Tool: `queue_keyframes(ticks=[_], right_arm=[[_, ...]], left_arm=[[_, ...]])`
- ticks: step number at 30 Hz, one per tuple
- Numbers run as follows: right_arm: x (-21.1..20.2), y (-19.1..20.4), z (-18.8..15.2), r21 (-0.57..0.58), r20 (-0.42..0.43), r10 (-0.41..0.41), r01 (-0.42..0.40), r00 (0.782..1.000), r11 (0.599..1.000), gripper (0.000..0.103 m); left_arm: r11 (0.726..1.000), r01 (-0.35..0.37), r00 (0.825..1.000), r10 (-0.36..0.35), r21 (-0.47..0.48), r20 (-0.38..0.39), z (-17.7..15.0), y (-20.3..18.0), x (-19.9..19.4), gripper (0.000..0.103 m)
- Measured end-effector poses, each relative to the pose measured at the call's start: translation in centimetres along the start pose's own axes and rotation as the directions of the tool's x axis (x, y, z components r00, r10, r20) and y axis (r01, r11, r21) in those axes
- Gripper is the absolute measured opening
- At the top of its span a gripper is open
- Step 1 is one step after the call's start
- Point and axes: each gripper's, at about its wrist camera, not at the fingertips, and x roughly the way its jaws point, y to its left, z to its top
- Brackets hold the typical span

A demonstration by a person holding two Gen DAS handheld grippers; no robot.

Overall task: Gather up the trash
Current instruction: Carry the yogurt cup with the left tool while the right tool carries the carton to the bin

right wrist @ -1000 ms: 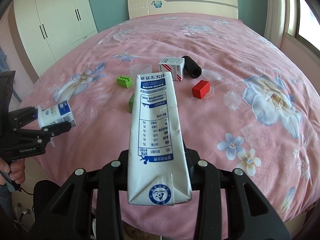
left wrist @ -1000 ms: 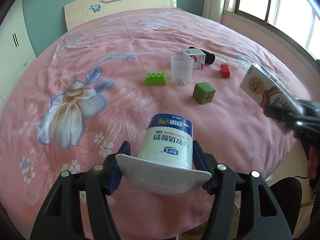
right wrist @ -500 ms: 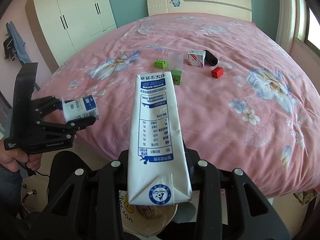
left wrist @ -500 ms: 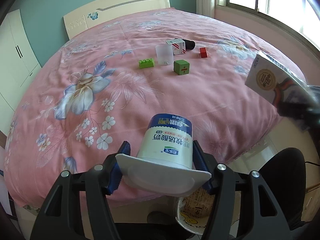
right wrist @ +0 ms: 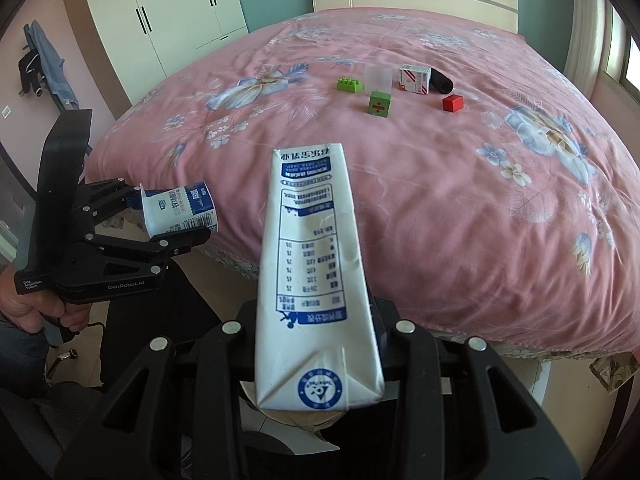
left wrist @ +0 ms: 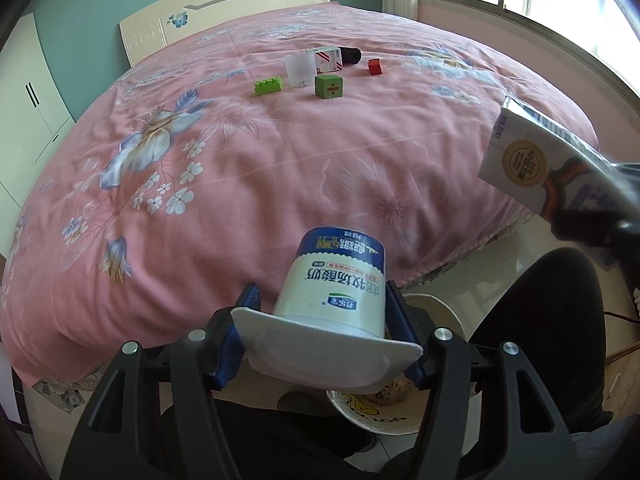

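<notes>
My left gripper (left wrist: 322, 300) is shut on a white and blue yogurt cup (left wrist: 334, 280), its rim toward the camera. It hangs past the foot of the bed, over a round paper bin (left wrist: 380, 420) on the floor. My right gripper (right wrist: 316, 320) is shut on a tall white and blue milk carton (right wrist: 314, 264); the bin's rim (right wrist: 300, 420) peeks out beneath it. From the right wrist, the left gripper (right wrist: 176, 220) with the cup (right wrist: 180, 210) shows at the left. In the left wrist view, the carton (left wrist: 532, 164) shows at the right edge.
On the pink floral bedspread (left wrist: 240, 160) lie a green toy brick (left wrist: 269, 87), a clear plastic cup (left wrist: 299, 70), a red and white small box (left wrist: 328, 59), a black cylinder (left wrist: 349, 54), a green cube (left wrist: 329, 87) and a red block (left wrist: 375, 67). A person's dark-clad legs (left wrist: 540, 320) flank the bin.
Both grippers have drawn back from the bed with cup and carton still held; the bed's objects look farther away, and the bin on the floor has come into view beneath them.
</notes>
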Motion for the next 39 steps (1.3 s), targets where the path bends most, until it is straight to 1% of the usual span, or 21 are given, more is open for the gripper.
queue_keyframes(ticks=[12,20,24,29,31,39], right_arm=[[1.2,1.6,-4.5,0.004,-0.084,0.005,-0.004,0.996,1.000,0.037],[2.7,2.8,-7.0,0.000,-0.138,0.010,-0.010,0.990,1.000,0.037],[3.9,3.3,-8.1,0.002,-0.172,0.025,-0.025,0.985,1.000,0.037],[5.6,3.6,-9.0,-0.007,-0.215,0.015,-0.017,0.976,1.000,0.037],[6.5,3.5,-9.4,0.002,-0.236,0.023,-0.023,0.971,1.000,0.037],[9.8,3.5,-10.8,0.005,-0.302,0.024,-0.024,0.953,1.000,0.037]], left_arm=[[0.998,0.055,0.996,-0.054,0.007,-0.073,-3.9,-2.5,1.4,0.065],[0.997,0.068,0.988,-0.064,0.022,-0.138,-6.7,-3.9,3.0,0.065],[0.997,0.071,0.982,-0.067,0.015,-0.178,-8.1,-4.1,4.2,0.065],[0.997,0.081,0.972,-0.076,0.011,-0.222,-9.5,-4.4,5.6,0.065],[0.997,0.082,0.969,-0.077,0.012,-0.236,-9.9,-4.5,6.3,0.065],[0.995,0.102,0.945,-0.092,0.015,-0.313,-11.3,-5.5,9.8,0.065]])
